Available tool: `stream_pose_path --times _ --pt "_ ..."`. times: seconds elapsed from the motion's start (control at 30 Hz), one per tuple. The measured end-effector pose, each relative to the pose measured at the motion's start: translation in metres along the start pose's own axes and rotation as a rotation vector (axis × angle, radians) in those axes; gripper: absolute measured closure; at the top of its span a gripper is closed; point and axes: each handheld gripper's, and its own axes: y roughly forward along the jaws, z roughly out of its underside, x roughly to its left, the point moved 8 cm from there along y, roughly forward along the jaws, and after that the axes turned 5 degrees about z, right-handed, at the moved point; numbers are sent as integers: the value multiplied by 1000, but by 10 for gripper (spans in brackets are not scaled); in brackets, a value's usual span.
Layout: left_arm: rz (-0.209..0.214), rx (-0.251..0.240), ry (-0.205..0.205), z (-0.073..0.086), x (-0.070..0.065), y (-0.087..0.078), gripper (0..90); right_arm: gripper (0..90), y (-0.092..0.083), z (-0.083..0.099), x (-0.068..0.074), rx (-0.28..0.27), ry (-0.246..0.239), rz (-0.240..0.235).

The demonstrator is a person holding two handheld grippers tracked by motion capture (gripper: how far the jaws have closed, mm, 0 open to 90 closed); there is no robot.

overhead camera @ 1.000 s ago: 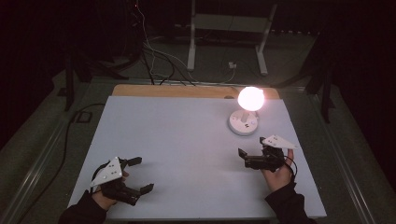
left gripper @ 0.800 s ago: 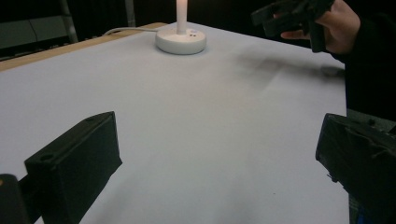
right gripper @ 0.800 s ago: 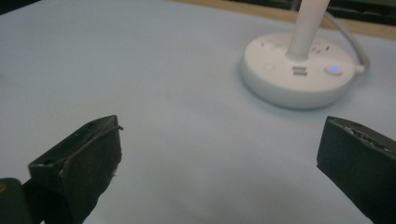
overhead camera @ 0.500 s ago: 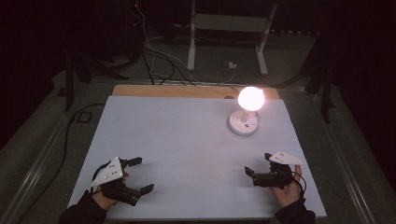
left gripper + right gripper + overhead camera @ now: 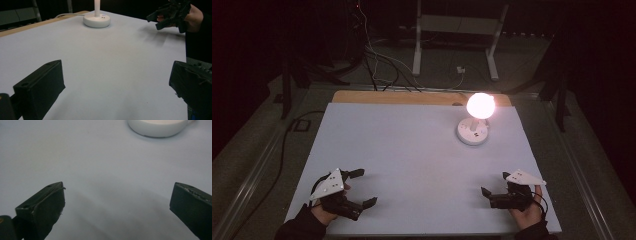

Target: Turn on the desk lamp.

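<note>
A table (image 5: 412, 150) with a pale, plain sheet over its top — a strip of bare wood shows along the far edge. On it stands a small lit lamp (image 5: 473, 131) on a round white base, right of centre.

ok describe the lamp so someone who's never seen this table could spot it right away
Start at the white table and look to its far right part. There stands the lamp: a round white base, a short stem and a glowing globe on top. It is the one lit thing on the table, apart from both grippers.
</note>
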Motion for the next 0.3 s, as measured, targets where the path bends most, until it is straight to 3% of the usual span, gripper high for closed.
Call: stream_pose_path --times 0.3 --pt "1 5 4 0 0 1 3 0 2 4 0 16 -1 -19"
